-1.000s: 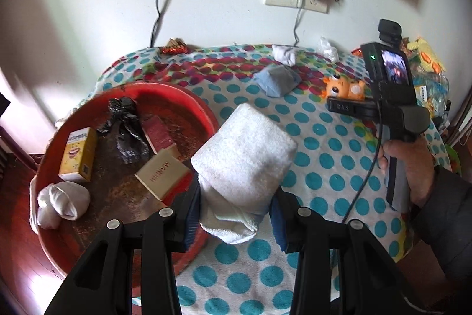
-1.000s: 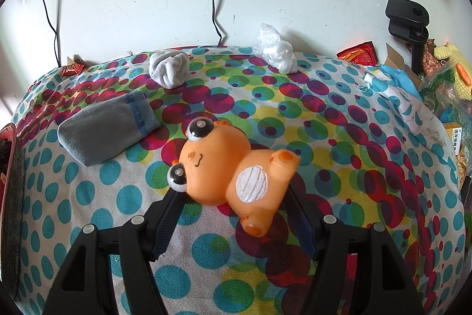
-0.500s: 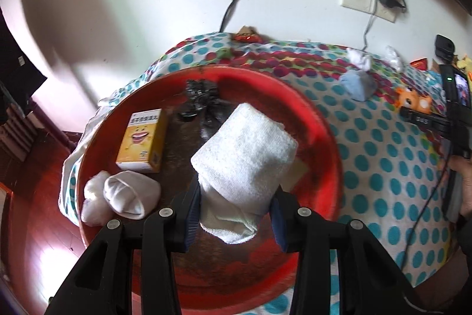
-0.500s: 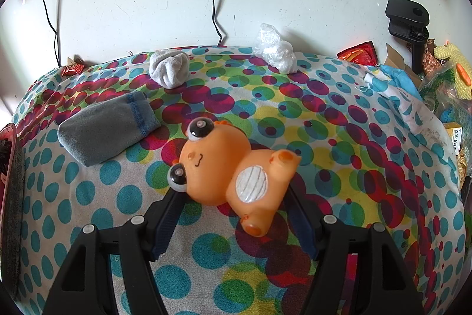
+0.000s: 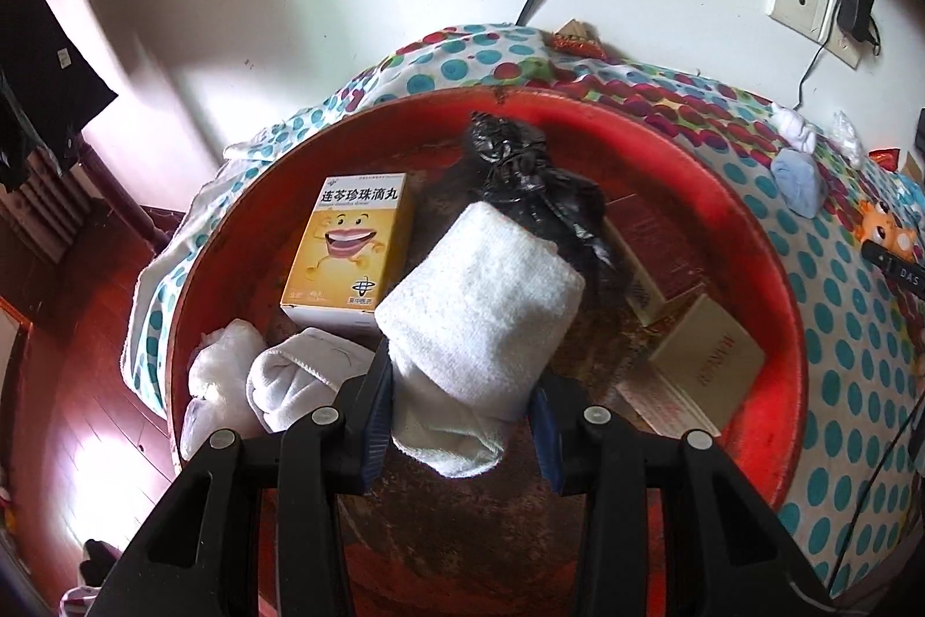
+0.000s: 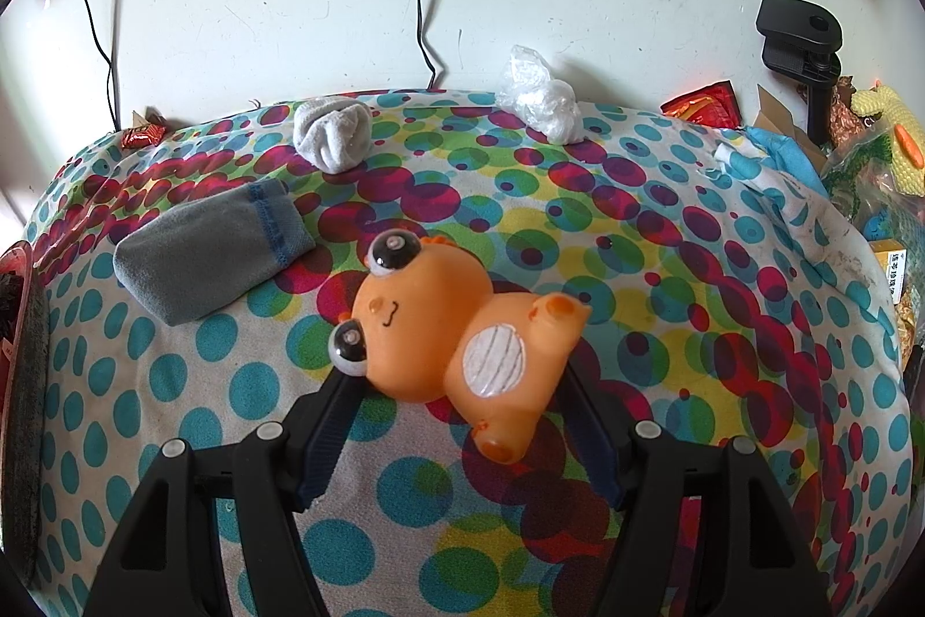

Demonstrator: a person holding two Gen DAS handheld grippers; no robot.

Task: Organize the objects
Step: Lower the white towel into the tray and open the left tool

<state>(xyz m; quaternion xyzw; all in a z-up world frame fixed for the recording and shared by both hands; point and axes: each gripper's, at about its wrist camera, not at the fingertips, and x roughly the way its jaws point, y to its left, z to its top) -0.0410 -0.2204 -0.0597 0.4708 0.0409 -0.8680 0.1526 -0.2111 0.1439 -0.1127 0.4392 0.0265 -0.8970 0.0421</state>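
White sock (image 5: 480, 322) clamped over red basin (image 5: 769, 258).

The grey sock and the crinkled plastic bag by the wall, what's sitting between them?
In the right wrist view, a balled-up light grey sock lies between the grey sock and the plastic bag.

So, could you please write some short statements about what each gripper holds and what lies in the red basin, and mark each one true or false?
1. The left gripper holds a rolled white towel over the red basin. True.
2. The yellow box lies outside the basin on the cloth. False: it lies inside the basin.
3. The right gripper has an orange toy between its jaws. True.
4. The grey sock lies inside the basin. False: it lies on the dotted tablecloth.
5. A black plastic bag lies in the basin behind the towel. True.
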